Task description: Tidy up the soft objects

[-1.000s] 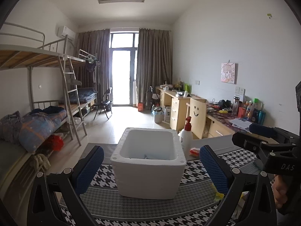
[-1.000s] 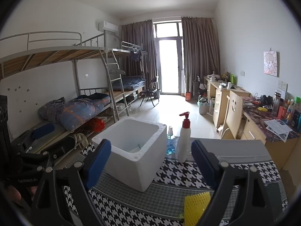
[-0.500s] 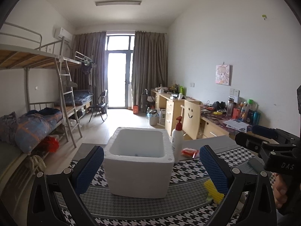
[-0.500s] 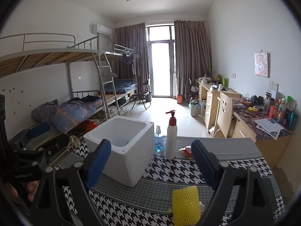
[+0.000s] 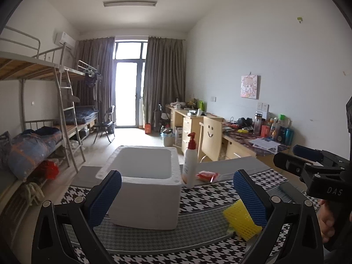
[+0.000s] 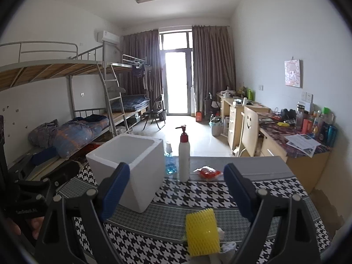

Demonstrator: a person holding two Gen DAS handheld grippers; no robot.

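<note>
Both my grippers [image 5: 177,194] [image 6: 177,190] have drifted closer — jaws wide, holding nothing. Yellow sponge [image 6: 202,232] now sits just ahead on the cloth, box [image 6: 129,165] beyond — grab's next, I'd say.

Side-by-side views (level-ish) share table [image 5: 198,198].

Your table [image 6: 270,184] wears a houndstooth cloth [image 6: 198,193]. On it you have a foam box [image 6: 132,171], pump bottle [image 6: 184,154], red packet [image 6: 208,172], yellow sponge [image 6: 202,233] and, perhaps, a blue-liquid bottle [image 6: 169,160].
</note>
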